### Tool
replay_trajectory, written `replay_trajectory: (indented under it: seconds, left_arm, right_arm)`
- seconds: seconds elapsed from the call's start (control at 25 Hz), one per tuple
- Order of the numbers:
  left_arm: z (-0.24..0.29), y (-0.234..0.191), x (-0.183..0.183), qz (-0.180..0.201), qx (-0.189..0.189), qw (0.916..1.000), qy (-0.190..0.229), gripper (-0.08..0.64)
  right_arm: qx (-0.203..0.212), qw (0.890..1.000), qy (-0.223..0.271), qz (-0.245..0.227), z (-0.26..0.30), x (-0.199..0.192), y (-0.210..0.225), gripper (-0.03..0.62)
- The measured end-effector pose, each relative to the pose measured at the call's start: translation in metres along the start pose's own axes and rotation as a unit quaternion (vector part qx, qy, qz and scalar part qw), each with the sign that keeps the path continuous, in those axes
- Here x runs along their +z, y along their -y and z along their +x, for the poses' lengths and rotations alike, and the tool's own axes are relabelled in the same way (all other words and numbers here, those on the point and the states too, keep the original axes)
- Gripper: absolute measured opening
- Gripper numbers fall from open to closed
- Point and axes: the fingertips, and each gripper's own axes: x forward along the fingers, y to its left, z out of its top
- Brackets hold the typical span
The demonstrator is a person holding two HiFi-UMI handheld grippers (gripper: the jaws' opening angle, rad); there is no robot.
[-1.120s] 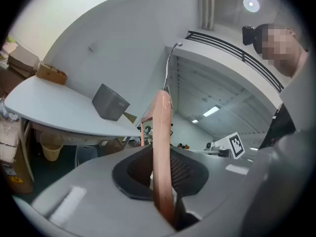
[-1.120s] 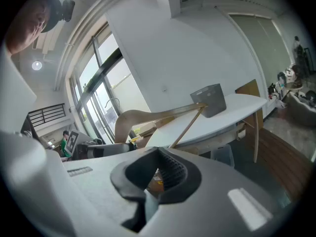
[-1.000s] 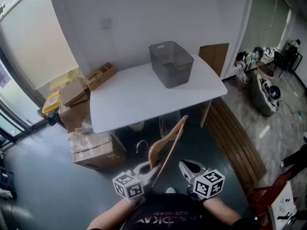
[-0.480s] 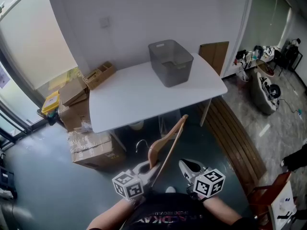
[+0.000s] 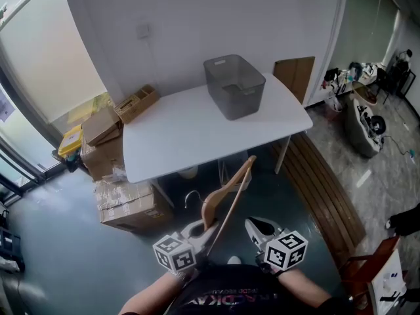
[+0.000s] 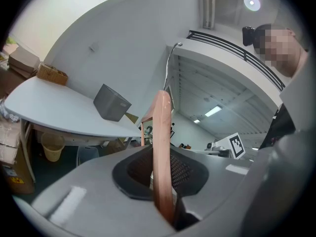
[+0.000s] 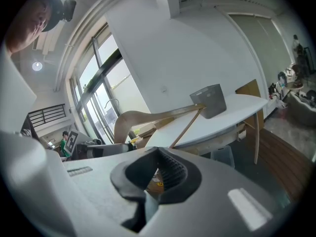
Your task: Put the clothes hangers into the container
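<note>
A wooden clothes hanger with a metal hook slants up from my left gripper, which is shut on its lower end. In the left gripper view the hanger runs upright between the dark pads of the left gripper. The grey container stands open and looks empty at the far side of the white table, well ahead of both grippers. My right gripper sits beside the left one, shut with nothing in it. Its own view shows the right gripper, the hanger and the container.
Cardboard boxes are stacked left of the table, with a wooden crate behind them. A brown board leans on the wall at the right. A slatted wooden panel lies on the floor at the right. A bin stands under the table.
</note>
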Motion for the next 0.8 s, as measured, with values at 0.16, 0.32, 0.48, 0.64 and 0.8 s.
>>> replay_trajectory:
  seconds: [0.16,0.32,0.48,0.64,0.8]
  left_arm:
    - [0.004,-0.005,0.002,-0.001,0.004,1.0000,0.000,0.037]
    - [0.011,-0.007,0.003,-0.003,0.005,1.0000,-0.001,0.037]
    - [0.020,-0.007,0.005,-0.003,0.006,1.0000,-0.001,0.037]
    - [0.026,-0.007,0.007,-0.002,0.010,0.9999,0.000,0.037]
    - [0.031,-0.008,0.012,0.000,0.018,0.9998,0.005,0.037]
  right_arm:
    - [0.002,1.000,-0.001,0.001,0.003,0.000,0.005,0.002]
    - [0.000,1.000,0.000,0.004,0.003,0.003,0.013,0.002]
    - [-0.001,1.000,0.002,0.010,0.001,0.006,0.023,0.002]
    - [-0.001,1.000,0.004,0.014,0.001,0.009,0.029,0.002]
    - [0.002,1.000,0.007,0.016,0.002,0.014,0.037,0.002]
